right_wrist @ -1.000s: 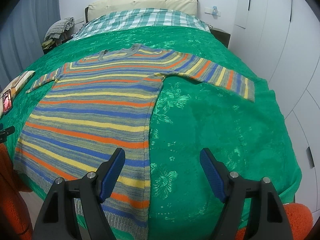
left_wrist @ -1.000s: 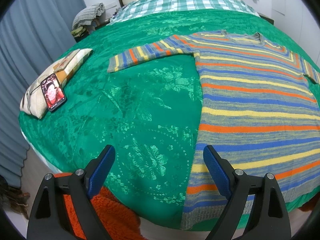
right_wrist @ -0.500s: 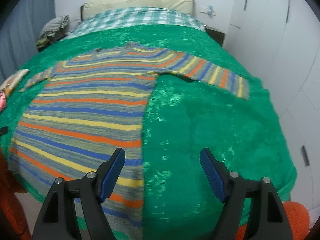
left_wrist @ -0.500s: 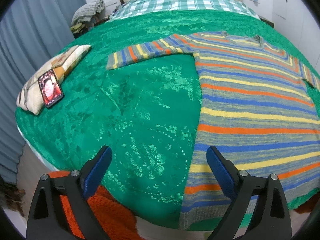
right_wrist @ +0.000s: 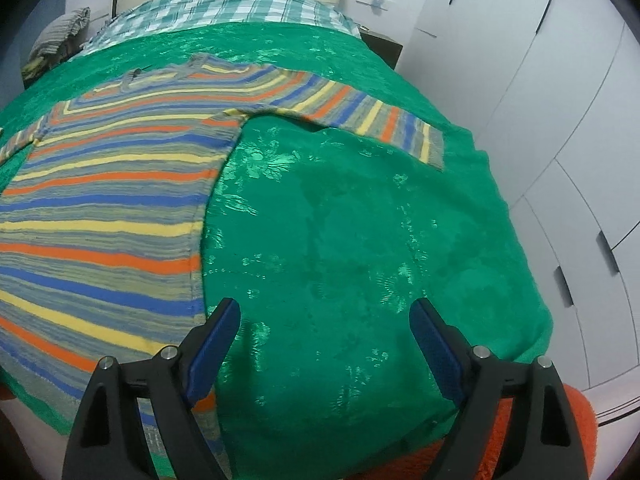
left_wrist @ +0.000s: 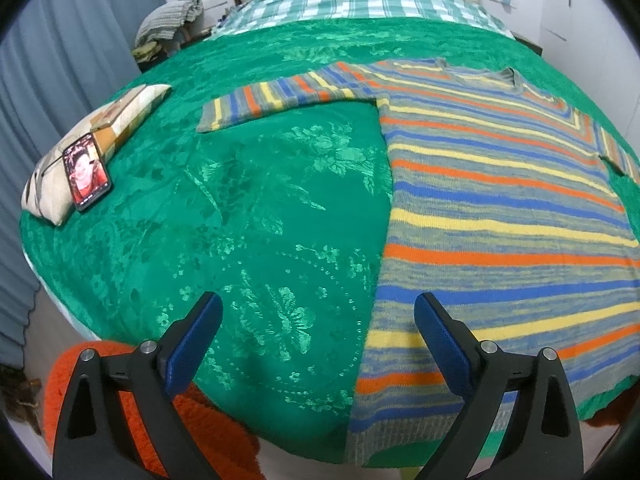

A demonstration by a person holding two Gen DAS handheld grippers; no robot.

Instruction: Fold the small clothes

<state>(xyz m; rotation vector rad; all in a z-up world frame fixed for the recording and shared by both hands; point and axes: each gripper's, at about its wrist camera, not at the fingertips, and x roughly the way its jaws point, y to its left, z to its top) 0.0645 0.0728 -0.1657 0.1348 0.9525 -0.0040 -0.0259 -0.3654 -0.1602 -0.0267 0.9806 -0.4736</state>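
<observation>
At far left, a phone [left_wrist: 86, 171] rests on a pillow [left_wrist: 96, 140], clear of the work area. The left gripper [left_wrist: 318, 334] hangs released and empty above the green bedspread [left_wrist: 256, 220], beside the hem. The striped sweater [left_wrist: 500, 200] lies flat, sleeves spread outward, apparently laid out ready for folding; no fold is begun. The right gripper [right_wrist: 324, 340], likewise spread wide and holding nothing, hovers off the garment's right edge.
</observation>
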